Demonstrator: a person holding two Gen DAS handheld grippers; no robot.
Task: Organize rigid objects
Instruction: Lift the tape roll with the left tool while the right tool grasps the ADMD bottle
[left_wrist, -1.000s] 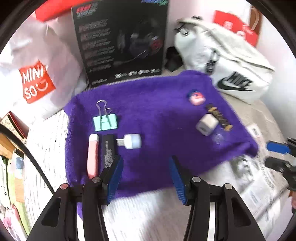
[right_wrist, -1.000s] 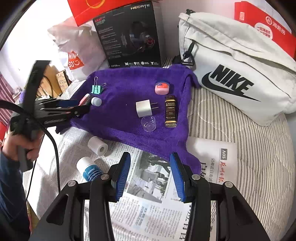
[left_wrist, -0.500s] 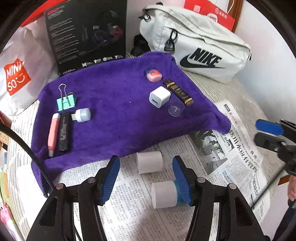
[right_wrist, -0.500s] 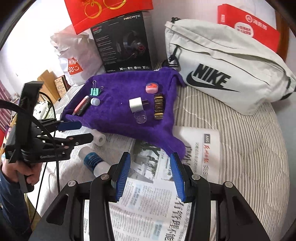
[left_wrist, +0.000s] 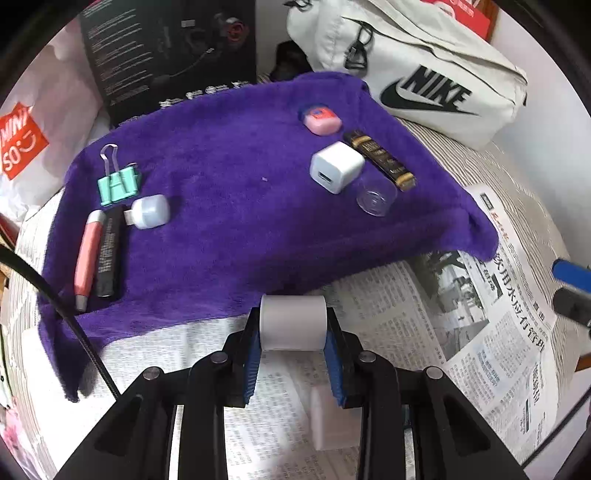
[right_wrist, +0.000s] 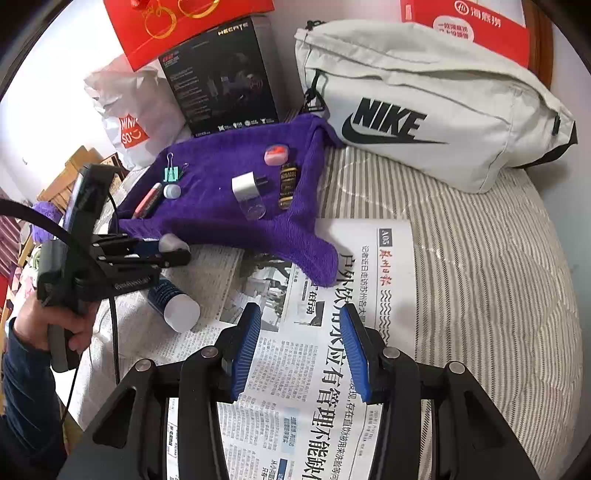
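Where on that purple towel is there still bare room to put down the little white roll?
The widest bare patch on the purple towel runs down its middle, between the green clip on one side and the white charger on the other. Both ends are crowded. The left gripper holds the white roll at the near edge.

NIKE in black on the white bag (right_wrist: 436, 110) (swoosh beneath); HECATE on the black box (right_wrist: 225, 74); MINISO on the white plastic bag (right_wrist: 129, 122); A05 heads the newspaper (right_wrist: 384, 236).
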